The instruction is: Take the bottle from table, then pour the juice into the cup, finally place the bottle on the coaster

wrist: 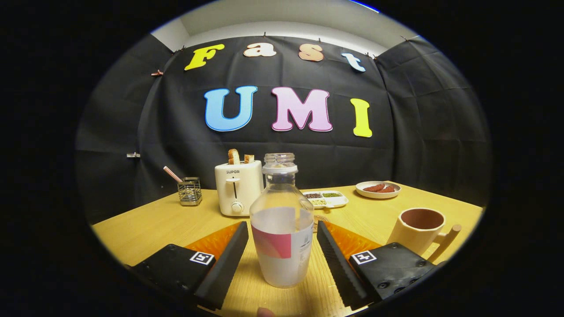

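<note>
Black cloth hangs behind a pale wooden counter [145,229] that carries everything in sight. Between the two fingers of the tool [282,246] stands a clear bottle [282,229], upright, with no cap on its wide neck. It holds a cloudy whitish juice that reaches roughly to its shoulder, and a label with a pink patch wraps its lower half. The fingers stand apart, one on either side of the bottle, with a visible gap between each and the bottle wall, so neither presses on it. Beneath and just behind the bottle and fingers lies an orange coaster [216,240], its edges showing on both sides; whether the bottle's base rests on it or on bare wood just in front I cannot tell.

Off to the right of the right finger sits a cream cup [418,229] with a wooden stick handle; its brownish inside looks empty. Beyond the bottle stands a white toaster [238,187] with two slices of bread poking from its slots. Left of the toaster is a small wire holder [190,191] with a striped straw leaning in it. Right of the toaster is a white divided tray [326,199] with dark and green grains in its compartments, and farther right a small plate [378,189] holds reddish sausages.
</note>
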`<state>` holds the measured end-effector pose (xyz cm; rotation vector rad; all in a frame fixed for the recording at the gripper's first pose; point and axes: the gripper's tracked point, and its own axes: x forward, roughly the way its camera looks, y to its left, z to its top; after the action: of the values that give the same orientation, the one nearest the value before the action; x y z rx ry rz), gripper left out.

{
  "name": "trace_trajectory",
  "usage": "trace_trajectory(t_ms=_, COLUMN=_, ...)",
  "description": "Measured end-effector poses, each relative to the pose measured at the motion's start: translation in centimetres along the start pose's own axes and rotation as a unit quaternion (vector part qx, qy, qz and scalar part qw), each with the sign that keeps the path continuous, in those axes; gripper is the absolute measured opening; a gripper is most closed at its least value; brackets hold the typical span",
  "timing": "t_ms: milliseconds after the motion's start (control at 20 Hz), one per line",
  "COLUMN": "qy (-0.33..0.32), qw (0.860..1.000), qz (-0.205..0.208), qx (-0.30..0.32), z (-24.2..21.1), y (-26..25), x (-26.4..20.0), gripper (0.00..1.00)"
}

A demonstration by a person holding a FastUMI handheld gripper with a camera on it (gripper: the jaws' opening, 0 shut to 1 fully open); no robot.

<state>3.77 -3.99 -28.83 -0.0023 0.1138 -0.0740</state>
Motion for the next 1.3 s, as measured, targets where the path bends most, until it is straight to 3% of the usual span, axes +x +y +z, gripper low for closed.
trace_trajectory(t_ms=100, qy=0.005, qw=1.0, qz=0.002, qx=0.01, z=-0.3, y=0.0, x=0.7, gripper=0.97)
trace_trajectory(t_ms=200, qy=0.007, qw=1.0, qz=-0.001, qx=0.013, z=0.0, y=-0.1, x=0.5, gripper=0.76)
trace_trajectory(t_ms=600, qy=0.053, qw=0.997, qz=-0.022, qx=0.054, z=3.7, y=-0.8, x=-2.0, gripper=0.76)
trace_trajectory(t_ms=850, qy=0.055, qw=0.993, qz=-0.003, qx=0.108, z=7.8, y=-0.8, x=-3.6, gripper=0.76)
trace_trajectory(t_ms=1000, qy=0.063, qw=0.981, qz=0.002, qx=0.184, z=8.6, y=-1.5, x=-3.9, gripper=0.76)
trace_trajectory(t_ms=1300, qy=0.067, qw=0.945, qz=-0.015, qx=0.32, z=8.9, y=-3.6, x=-3.5, gripper=0.75)
